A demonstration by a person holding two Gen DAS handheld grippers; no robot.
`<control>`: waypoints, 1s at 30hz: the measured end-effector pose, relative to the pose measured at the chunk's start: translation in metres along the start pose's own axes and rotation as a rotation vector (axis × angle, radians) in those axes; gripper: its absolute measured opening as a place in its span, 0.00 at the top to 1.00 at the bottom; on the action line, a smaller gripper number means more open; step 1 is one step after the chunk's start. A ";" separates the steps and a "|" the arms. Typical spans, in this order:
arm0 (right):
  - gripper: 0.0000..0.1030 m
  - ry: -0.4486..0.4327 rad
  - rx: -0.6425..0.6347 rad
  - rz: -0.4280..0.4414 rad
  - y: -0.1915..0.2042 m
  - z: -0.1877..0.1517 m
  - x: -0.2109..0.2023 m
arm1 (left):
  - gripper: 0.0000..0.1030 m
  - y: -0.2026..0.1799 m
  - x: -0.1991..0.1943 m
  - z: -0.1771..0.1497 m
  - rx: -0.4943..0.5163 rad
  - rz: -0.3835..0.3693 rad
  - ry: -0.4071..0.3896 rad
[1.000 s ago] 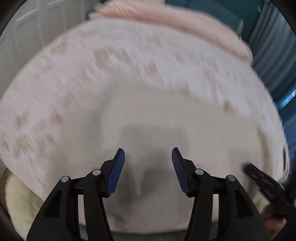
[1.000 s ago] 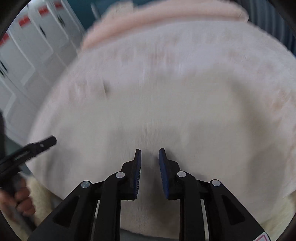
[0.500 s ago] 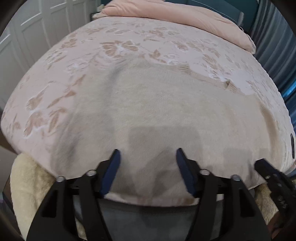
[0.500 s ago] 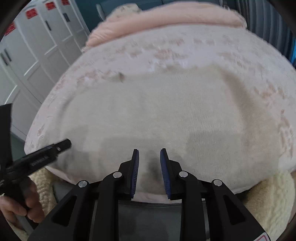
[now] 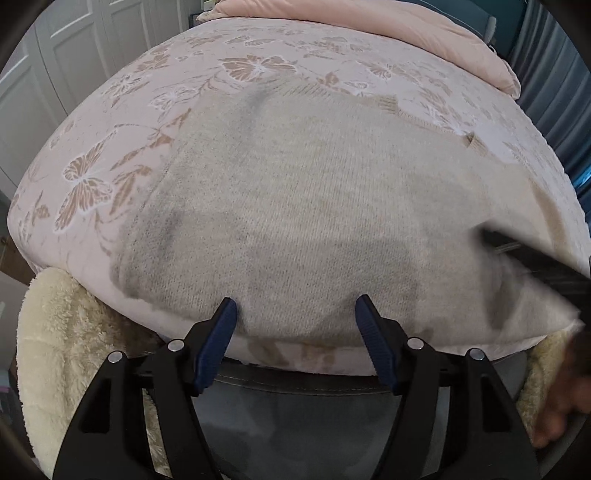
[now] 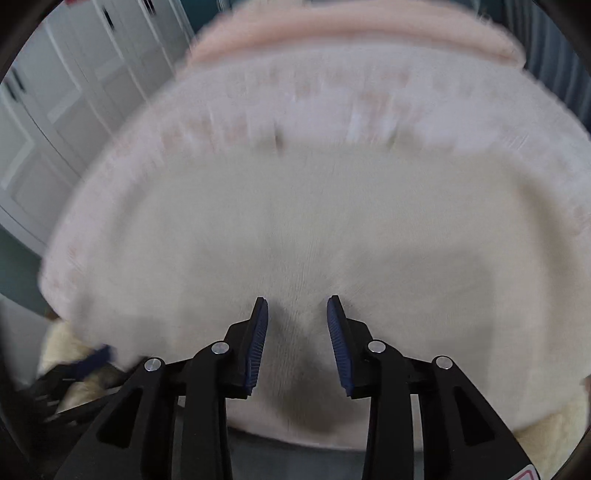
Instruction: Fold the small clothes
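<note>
A cream knitted garment [image 5: 303, 206] lies spread flat on a pink bed cover with a butterfly print [image 5: 110, 155]. My left gripper [image 5: 295, 314] is open and empty, its fingertips at the garment's near edge. The other gripper's black finger [image 5: 535, 262] reaches over the garment at the right. In the blurred right wrist view the garment [image 6: 295, 221] fills the middle. My right gripper [image 6: 297, 310] is open over its near part, with nothing between the pads. The left gripper [image 6: 88, 362] shows as a dark blur at the lower left.
A fluffy cream blanket [image 5: 66, 354] hangs at the bed's near edge on both sides. A pink folded duvet [image 5: 369, 22] lies at the far end of the bed. White cupboard doors [image 5: 55, 55] stand at the left. A blue curtain [image 5: 554, 74] is at the right.
My right gripper has opened wider and moved forward over the garment; its view is blurred now. My left gripper stays open and has moved slightly closer to the garment's near edge.
</note>
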State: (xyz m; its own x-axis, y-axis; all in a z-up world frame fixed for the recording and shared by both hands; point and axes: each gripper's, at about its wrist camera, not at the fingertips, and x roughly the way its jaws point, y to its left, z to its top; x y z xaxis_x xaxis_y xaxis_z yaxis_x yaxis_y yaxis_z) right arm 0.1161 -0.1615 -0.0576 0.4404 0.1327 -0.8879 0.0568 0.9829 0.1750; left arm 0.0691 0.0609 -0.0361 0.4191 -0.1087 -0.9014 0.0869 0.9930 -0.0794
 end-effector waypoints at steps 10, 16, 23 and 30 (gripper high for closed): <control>0.68 -0.175 0.066 0.068 0.013 -0.002 -0.059 | 0.28 0.061 -0.020 0.001 -0.244 -0.043 -0.035; 0.67 -0.128 0.136 0.023 -0.006 -0.012 -0.045 | 0.21 0.104 -0.008 0.002 -0.461 -0.178 -0.087; 0.63 -0.089 0.069 -0.022 0.001 -0.023 -0.013 | 0.23 0.130 0.017 0.008 -0.613 -0.213 -0.096; 0.60 -0.105 0.050 -0.014 0.000 -0.025 -0.010 | 0.75 0.125 0.000 0.025 -0.551 -0.265 -0.120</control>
State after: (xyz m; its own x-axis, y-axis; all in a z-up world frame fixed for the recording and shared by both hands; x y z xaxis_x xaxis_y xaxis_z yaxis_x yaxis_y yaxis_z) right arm 0.0892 -0.1596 -0.0595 0.5307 0.1019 -0.8414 0.1075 0.9766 0.1860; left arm 0.1023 0.1836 -0.0352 0.5482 -0.3271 -0.7697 -0.2637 0.8058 -0.5302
